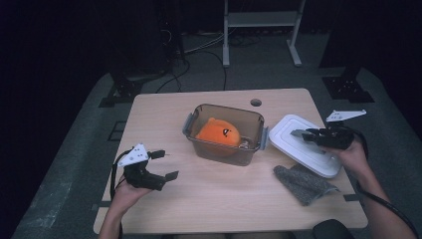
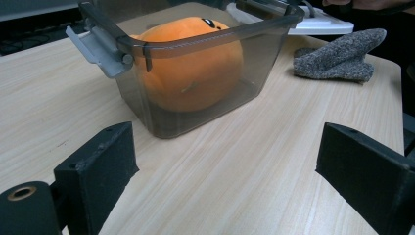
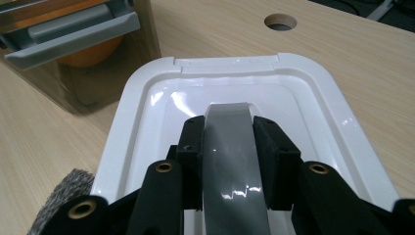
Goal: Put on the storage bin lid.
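Right gripper point(image 3: 229, 161) clamps the grey handle point(image 3: 232, 156) of the white lid point(image 1: 309, 144), whose long axis runs diagonally, flat beside the container point(image 1: 226, 134).

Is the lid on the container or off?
Off. The white lid lies beside the open container; the right gripper grips its grey handle.

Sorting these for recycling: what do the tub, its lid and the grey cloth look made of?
The tub looks like smoky see-through plastic: the orange toy shows through its wall. The lid looks like glossy white plastic, with bright glare, and a grey handle. The cloth looks like speckled, nubbly knit, perhaps wool.
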`<state>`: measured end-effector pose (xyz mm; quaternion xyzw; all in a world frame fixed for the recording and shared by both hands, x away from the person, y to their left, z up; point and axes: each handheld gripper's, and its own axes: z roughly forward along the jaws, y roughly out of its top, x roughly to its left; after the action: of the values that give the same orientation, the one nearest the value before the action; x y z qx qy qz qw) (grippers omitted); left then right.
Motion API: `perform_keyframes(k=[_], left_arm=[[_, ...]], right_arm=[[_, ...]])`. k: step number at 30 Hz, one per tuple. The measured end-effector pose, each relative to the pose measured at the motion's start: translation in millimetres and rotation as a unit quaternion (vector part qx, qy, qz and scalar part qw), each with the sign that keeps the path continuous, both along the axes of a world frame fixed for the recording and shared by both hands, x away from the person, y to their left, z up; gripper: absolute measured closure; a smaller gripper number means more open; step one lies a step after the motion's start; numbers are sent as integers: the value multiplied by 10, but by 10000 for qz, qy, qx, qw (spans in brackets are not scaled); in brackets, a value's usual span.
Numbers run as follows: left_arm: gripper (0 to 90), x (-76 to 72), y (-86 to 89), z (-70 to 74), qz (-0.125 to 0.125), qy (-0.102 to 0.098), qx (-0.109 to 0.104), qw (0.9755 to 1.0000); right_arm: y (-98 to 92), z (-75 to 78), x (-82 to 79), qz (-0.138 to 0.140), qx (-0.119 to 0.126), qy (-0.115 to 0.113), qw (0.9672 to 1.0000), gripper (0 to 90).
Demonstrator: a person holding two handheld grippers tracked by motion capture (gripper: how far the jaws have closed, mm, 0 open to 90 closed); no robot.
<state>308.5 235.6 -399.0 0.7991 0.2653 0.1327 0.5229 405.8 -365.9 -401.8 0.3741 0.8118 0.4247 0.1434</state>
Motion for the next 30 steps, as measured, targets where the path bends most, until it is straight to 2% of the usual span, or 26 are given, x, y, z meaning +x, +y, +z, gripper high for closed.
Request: perform_keyframes(k=[8,30], left_arm=[[68,4,-3,0,-2,1,5,10000],[68,13,-8,-3,-7,-2,36,10000]], right_arm=[[-49,110,-79,-1,46,-22,10000,657],[-113,605,-264,110,103,-322,9994,657]])
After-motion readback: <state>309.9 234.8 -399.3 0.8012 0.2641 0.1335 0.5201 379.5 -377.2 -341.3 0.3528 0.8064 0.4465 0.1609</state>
